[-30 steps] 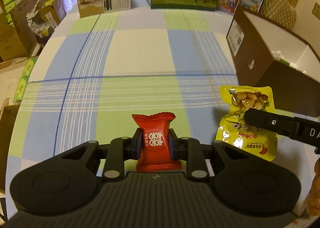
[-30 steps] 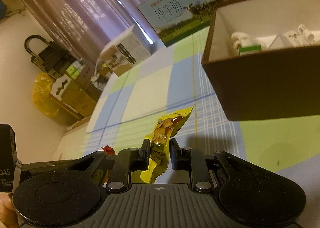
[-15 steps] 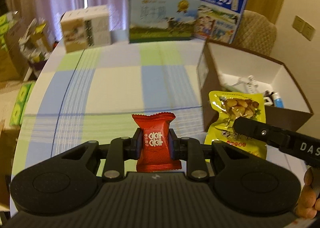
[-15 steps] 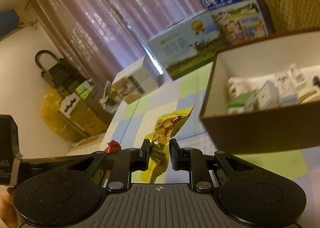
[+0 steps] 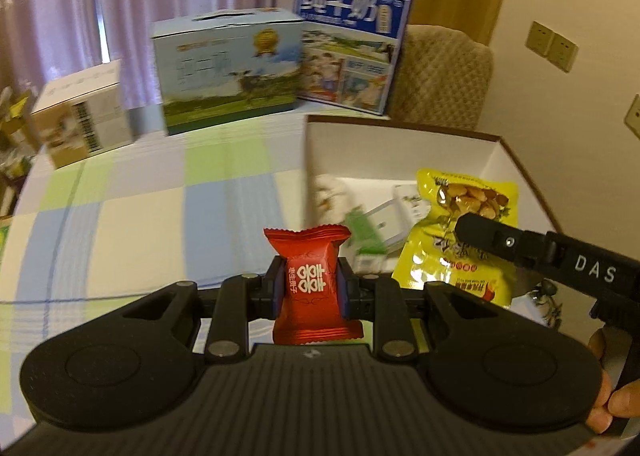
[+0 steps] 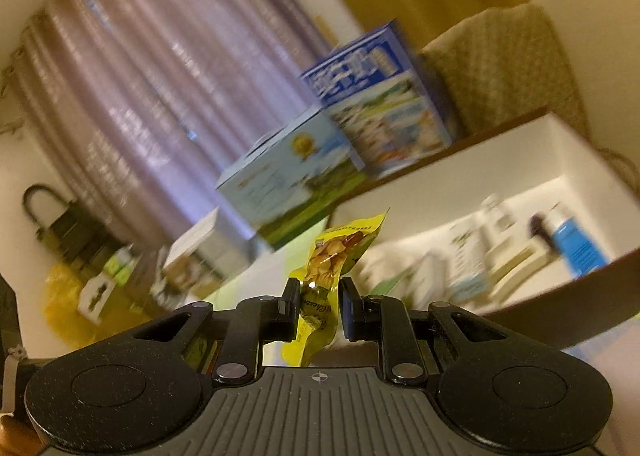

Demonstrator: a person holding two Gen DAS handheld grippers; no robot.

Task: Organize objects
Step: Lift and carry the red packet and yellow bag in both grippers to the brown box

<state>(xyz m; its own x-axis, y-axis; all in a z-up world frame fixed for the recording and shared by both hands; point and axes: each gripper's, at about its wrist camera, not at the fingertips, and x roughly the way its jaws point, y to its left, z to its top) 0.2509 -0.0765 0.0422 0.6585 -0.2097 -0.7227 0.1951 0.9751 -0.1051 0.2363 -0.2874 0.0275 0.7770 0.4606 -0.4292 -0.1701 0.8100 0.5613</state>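
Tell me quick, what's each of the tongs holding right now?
Left tongs: closed on the red candy packet.
Right tongs: closed on the yellow snack pouch, raised near the open box.

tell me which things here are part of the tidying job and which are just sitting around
In the job:
red candy packet, shut in the left gripper
yellow nut packet, shut in the right gripper
open brown box with small items already inside

Just lying about:
light blue milk carton
dark blue milk carton
white box
chair
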